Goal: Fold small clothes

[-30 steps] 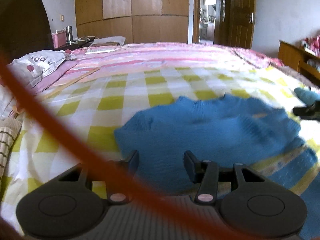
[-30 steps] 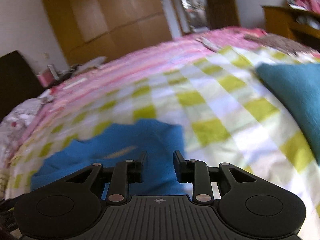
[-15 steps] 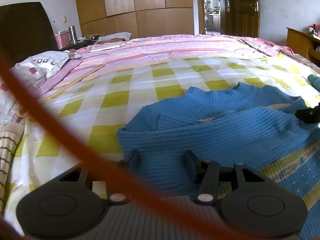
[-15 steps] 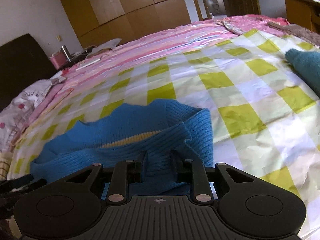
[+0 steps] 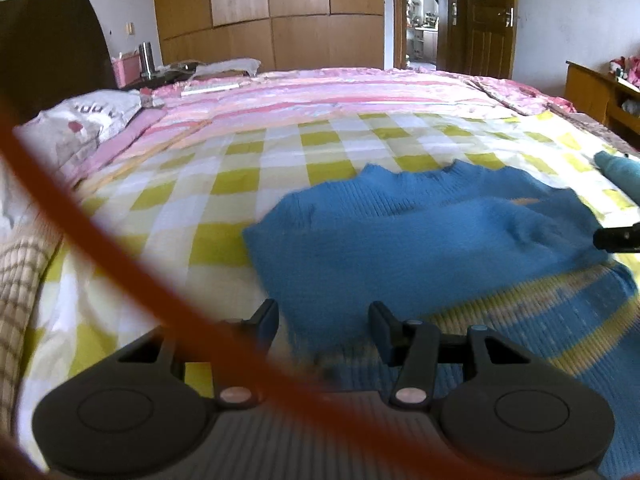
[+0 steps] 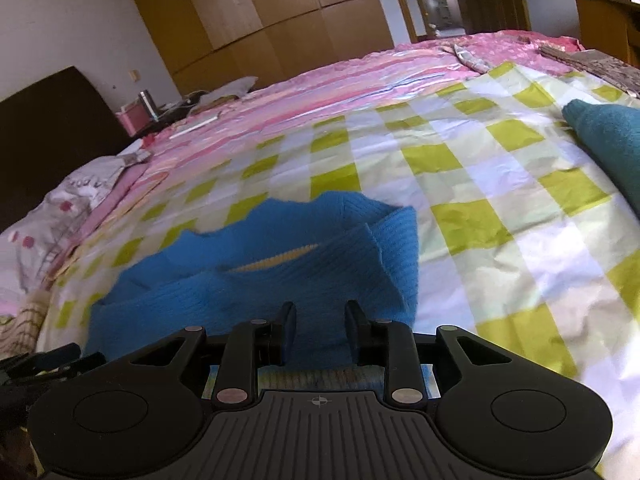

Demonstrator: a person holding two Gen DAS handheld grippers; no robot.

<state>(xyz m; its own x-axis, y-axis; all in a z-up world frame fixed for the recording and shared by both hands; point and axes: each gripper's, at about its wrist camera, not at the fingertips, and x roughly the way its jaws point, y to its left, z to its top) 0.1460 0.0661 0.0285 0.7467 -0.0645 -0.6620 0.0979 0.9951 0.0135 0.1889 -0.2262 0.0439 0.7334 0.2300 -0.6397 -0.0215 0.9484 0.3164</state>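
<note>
Left wrist view, read from nine o'clock toward three: an out-of-focus orange cable [image 5: 132, 280] sweeps diagonally from the left edge to the lower centre, crossing in front of my left gripper [image 5: 323, 320]. Behind it lie a pillow [image 5: 80, 120] at ten o'clock and the bed [image 5: 240, 184], covered in a yellow-green checked sheet with a pink striped quilt beyond. The blue sweater [image 5: 400, 248] lies on the bed from centre to four o'clock, its upper part folded over a lower part that carries yellow bands. My left gripper stands open, the sweater's near-left edge lying between the fingers with no pad pressing it. At three o'clock the tip of my right gripper [image 5: 618, 238] meets the sweater's right edge; a teal garment [image 5: 624, 172] lies just beyond, at two o'clock. Right wrist view: the left gripper [image 6: 48, 360] shows dark at eight o'clock. At centre the blue sweater [image 6: 260, 280] is bunched, a yellow band showing in one fold. My right gripper [image 6: 320, 316] has just been opening slightly, its fingers narrowly apart with knit between them; whether they grip it I cannot tell. The teal garment [image 6: 608, 136] lies well apart at two o'clock.
</note>
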